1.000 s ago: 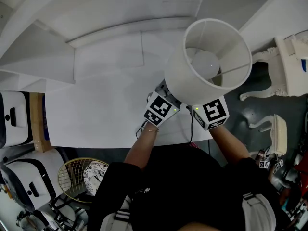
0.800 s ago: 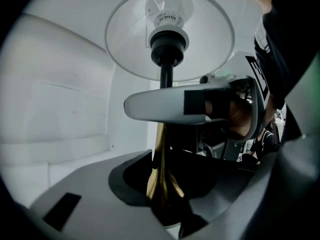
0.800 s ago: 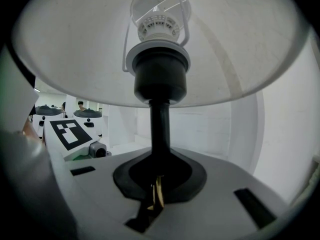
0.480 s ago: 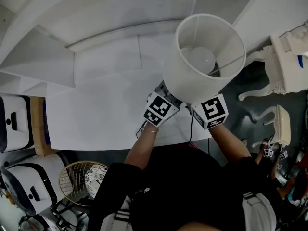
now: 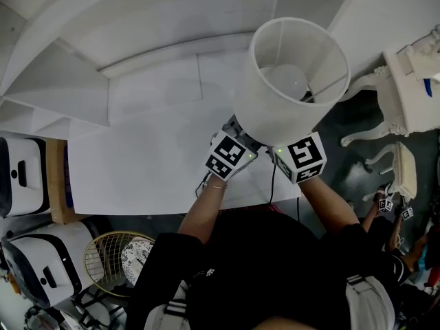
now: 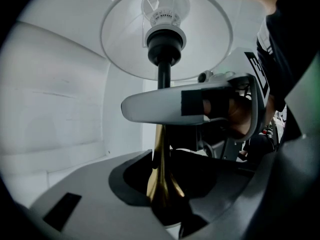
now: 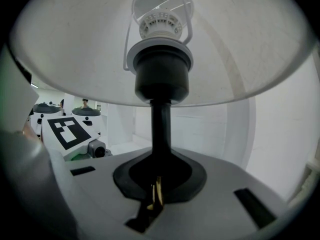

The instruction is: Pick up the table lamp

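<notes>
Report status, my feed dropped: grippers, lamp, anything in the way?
Left gripper shut on table lamp stem, right gripper shut on it too. Shade over both. Nothing seen blocking the lift.

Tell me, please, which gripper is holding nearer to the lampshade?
Right. The right gripper is shut on the lamp stem higher up, below the lampshade; the left gripper is shut on the stem's flared brass part, beneath the right one.

One table lamp (image 5: 292,81), two hand-held grippers (image 5: 232,153) (image 5: 297,160), one white table (image 5: 144,150) and one racket (image 5: 103,251).
</notes>
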The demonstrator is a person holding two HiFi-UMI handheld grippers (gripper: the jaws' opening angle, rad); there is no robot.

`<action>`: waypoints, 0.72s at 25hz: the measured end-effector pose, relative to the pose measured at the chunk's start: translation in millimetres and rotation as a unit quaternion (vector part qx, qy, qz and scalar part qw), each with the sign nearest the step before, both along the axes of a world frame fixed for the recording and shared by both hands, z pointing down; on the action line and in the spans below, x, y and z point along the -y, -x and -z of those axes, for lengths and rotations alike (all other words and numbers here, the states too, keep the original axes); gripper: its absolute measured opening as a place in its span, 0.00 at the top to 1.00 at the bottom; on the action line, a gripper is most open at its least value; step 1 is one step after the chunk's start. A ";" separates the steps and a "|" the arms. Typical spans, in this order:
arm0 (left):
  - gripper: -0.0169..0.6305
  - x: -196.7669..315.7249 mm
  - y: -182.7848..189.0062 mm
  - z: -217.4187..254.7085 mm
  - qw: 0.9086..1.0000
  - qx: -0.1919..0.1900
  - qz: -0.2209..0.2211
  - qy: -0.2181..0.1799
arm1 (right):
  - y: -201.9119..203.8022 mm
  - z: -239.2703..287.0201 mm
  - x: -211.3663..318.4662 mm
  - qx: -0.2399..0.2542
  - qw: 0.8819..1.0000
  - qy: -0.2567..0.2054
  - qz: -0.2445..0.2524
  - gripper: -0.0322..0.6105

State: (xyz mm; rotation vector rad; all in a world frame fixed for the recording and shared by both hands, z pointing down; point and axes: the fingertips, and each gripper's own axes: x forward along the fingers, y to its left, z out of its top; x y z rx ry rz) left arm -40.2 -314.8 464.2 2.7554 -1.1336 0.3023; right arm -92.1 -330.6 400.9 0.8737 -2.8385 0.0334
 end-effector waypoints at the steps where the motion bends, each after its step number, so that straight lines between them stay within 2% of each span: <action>1: 0.80 0.3 -1.0 1.5 1.000 0.000 0.000 -0.001 | -1.0 1.5 0.2 0.000 1.000 -0.001 0.000 0.91; 13: 0.79 0.5 -4.5 17.3 1.000 -0.013 0.002 -0.003 | -3.5 24.8 0.2 0.003 1.000 -0.010 0.003 0.91; 18: 0.80 0.0 -4.1 31.4 1.000 0.003 0.008 -0.023 | -2.8 32.3 -2.6 0.004 1.000 -0.016 0.010 0.91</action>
